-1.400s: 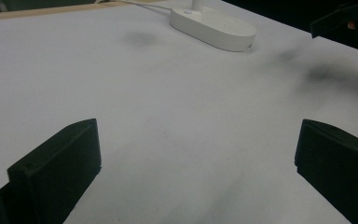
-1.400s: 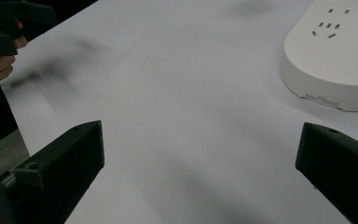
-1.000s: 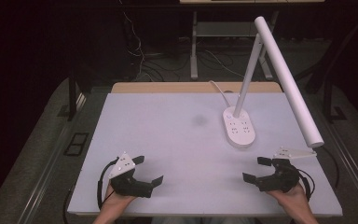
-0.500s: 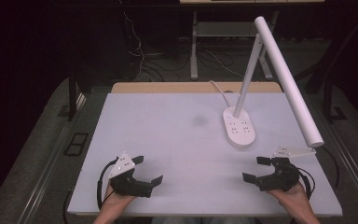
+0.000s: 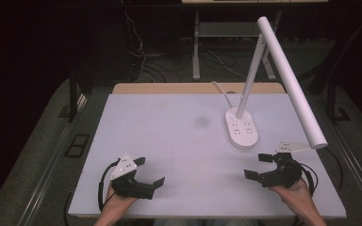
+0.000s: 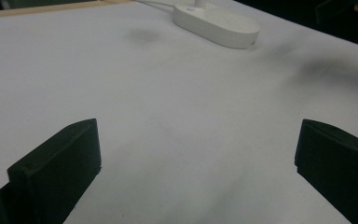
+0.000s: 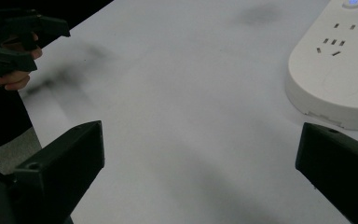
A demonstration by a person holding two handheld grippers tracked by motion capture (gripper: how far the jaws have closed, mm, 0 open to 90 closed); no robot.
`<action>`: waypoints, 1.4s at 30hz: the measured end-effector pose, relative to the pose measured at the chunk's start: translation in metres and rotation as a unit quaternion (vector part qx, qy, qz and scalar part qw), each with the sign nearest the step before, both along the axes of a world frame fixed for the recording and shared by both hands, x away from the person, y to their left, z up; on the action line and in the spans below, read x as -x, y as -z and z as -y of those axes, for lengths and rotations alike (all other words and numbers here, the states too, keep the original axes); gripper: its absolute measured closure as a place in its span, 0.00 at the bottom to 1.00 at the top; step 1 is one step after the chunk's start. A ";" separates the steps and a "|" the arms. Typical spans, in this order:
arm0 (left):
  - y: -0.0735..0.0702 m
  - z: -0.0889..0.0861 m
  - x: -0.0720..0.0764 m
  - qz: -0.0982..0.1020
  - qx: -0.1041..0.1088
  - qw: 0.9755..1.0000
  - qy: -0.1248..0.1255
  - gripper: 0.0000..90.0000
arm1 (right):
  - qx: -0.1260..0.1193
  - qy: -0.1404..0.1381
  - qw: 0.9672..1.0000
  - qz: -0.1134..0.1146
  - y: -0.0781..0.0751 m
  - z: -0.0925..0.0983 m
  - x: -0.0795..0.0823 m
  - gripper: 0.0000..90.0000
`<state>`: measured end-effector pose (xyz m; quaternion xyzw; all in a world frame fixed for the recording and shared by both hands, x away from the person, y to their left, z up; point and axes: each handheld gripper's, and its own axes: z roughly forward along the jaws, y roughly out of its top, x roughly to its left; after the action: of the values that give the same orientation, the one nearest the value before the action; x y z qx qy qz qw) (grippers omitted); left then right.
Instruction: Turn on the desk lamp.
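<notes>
The white bench carries a white desk lamp at its far right, whose oval base with sockets lies just beyond the right gripper. That gripper rests near the bench's front right edge, fingers spread wide and empty. The left gripper rests at the front left, well apart from the base, fingers likewise released.

We hold our left hand-held gripper low at the near left of the counter, jaws spread wide with nothing between them, pointing toward the middle. Our right hand-held gripper sits at the near right, jaws likewise wide apart and empty, aimed leftward. Both our hands come in from the near edge, well apart from each other.
</notes>
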<state>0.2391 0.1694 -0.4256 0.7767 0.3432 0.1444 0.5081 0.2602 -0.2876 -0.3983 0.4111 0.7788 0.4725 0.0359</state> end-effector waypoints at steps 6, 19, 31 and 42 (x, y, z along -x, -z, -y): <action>0.000 0.001 0.000 -0.003 -0.005 1.000 0.004 0.00 | 0.000 -0.001 1.000 -0.002 -0.006 0.002 -0.007 0.00; 0.001 0.000 0.000 -0.003 -0.005 1.000 -0.001 0.00 | 0.002 0.004 1.000 0.005 -0.020 0.006 -0.024 0.01; 0.001 -0.001 0.000 -0.003 -0.001 1.000 -0.004 0.00 | 0.013 0.007 1.000 0.010 -0.036 0.010 -0.045 0.01; 0.000 -0.001 0.000 -0.002 -0.003 1.000 -0.004 0.00 | 0.022 0.012 1.000 0.009 -0.042 0.012 -0.064 0.01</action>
<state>0.2391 0.1707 -0.4260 0.7767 0.3472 0.1459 0.5048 0.3242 -0.2996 -0.3565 0.4156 0.7835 0.4584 0.0575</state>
